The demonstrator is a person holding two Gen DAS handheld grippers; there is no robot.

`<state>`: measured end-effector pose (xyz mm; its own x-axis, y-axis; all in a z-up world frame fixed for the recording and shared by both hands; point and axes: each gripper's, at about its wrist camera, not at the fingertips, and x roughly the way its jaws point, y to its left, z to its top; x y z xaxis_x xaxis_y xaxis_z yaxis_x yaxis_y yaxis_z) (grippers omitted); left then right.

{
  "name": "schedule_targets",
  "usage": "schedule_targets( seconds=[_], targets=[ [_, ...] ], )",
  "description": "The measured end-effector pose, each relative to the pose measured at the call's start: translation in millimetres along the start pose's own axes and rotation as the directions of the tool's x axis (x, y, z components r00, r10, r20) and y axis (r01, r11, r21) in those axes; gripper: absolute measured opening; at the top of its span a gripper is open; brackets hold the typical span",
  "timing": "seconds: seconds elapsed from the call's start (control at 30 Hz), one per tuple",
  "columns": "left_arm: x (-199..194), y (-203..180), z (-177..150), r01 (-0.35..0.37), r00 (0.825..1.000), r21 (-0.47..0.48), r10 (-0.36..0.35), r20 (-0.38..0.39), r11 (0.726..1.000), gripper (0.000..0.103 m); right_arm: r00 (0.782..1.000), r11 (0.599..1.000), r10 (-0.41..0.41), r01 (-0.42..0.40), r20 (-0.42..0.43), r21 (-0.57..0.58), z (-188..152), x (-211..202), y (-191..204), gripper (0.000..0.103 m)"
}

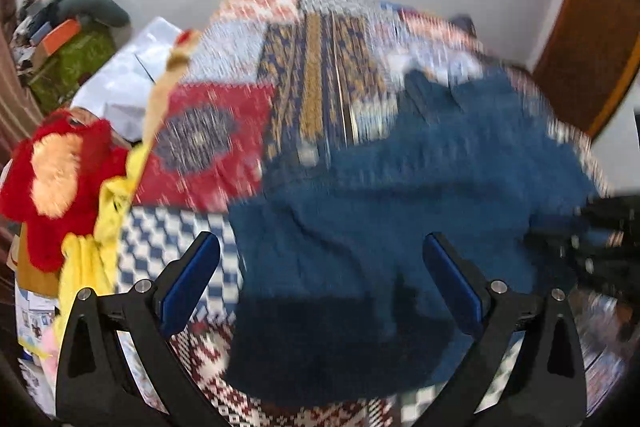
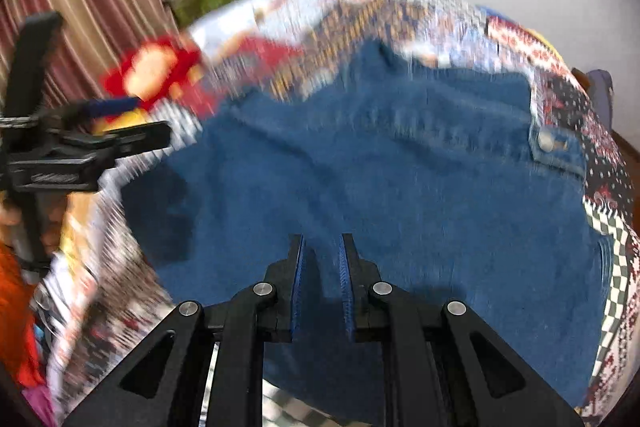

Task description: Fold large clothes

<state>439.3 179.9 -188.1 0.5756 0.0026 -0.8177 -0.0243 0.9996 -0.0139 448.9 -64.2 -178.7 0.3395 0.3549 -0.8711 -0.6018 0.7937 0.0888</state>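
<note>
Patchwork quilt [image 1: 208, 131] fills the scene, a riot of red, checked and gold-striped panels, and spread across its near right side lies the blue denim garment [image 2: 400, 167], wrinkled but mostly flat, with a metal button [image 2: 545, 142] on a flap at its far right edge. On the left edge of the quilt sits a red and yellow plush toy [image 1: 60, 183]. Left gripper [image 1: 320, 279] hangs over the garment's near left edge, jaws spread wide, nothing between them. Right gripper [image 2: 322, 279] hovers above the near middle of the denim, jaws drawn almost together with a thin gap; both views are smeared with blur, so I cannot tell whether any cloth is pinched.
</note>
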Motion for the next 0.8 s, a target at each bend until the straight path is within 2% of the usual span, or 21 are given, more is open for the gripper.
schedule_targets(
  seconds=[0.03,0.07,0.13,0.2,0.23,0.33,0.37,0.47,0.5,0.57,0.67,0.73,0.8],
  targets=[
    [6.3,-1.9,-5.9,-0.013,1.0,0.012,0.013,-0.018,1.0,0.103,0.999,0.999,-0.034,0.033,-0.042,-0.013,-4.7,9.0,-0.4,0.012],
    [15.7,-2.7,-15.5,-0.037,0.998,0.028,0.039,-0.047,0.999,0.103,0.997,0.998,-0.059,0.057,-0.047,-0.028,-10.5,13.2,-2.1,0.012],
    [33.6,0.6,-33.4,-0.088,0.99,0.047,0.093,-0.104,0.995,0.103,0.998,0.998,-0.057,0.056,-0.011,-0.032,-19.6,8.4,-6.7,0.012],
    [43.2,10.9,-48.4,-0.11,0.985,0.035,0.113,-0.13,0.993,0.103,0.999,0.999,-0.052,0.051,-0.017,-0.01,-24.4,5.0,-13.0,0.012],
    [43.3,18.0,-54.7,-0.095,0.987,0.004,0.095,-0.126,0.995,0.103,0.999,0.999,-0.045,0.046,-0.025,0.01,-27.1,2.8,-18.3,0.012],
    [37.8,35.7,-65.3,-0.063,0.991,-0.094,0.051,-0.121,0.994,0.103,0.988,0.99,-0.141,0.142,-0.056,0.022,-34.2,2.4,-30.2,0.012],
    [35.9,39.2,-68.4,-0.062,0.992,-0.111,0.049,-0.117,0.992,0.103,0.992,0.993,-0.117,0.118,-0.047,0.027,-38.0,0.4,-34.5,0.012],
    [31.8,45.5,-77.0,-0.058,0.993,-0.138,0.043,-0.111,0.989,0.103,0.996,0.994,-0.079,0.081,-0.032,0.069,-47.8,-6.5,-44.6,0.012],
    [30.6,46.8,-80.0,-0.059,0.993,-0.145,0.043,-0.11,0.988,0.103,0.995,0.993,-0.093,0.095,-0.033,0.068,-49.4,-8.6,-46.0,0.012],
    [26.9,49.3,-84.2,-0.066,0.993,-0.16,0.049,-0.11,0.985,0.103,0.98,0.98,-0.194,0.195,-0.047,0.037,-54.2,-11.1,-46.9,0.012],
    [20.7,50.3,-91.2,-0.082,0.992,-0.168,0.065,-0.103,0.982,0.103,0.962,0.963,-0.269,0.269,-0.045,0.005,-63.1,-18.2,-51.8,0.012],
    [18.4,51.3,-94.3,-0.099,0.991,-0.167,0.081,-0.107,0.981,0.103,0.957,0.958,-0.285,0.286,-0.047,0.02,-71.0,-26.2,-63.0,0.012],
    [17.1,52.8,-96.5,-0.104,0.99,-0.17,0.086,-0.11,0.98,0.103,0.963,0.962,-0.267,0.269,-0.043,0.045,-78.9,-32.9,-74.6,0.012]
  ],
)
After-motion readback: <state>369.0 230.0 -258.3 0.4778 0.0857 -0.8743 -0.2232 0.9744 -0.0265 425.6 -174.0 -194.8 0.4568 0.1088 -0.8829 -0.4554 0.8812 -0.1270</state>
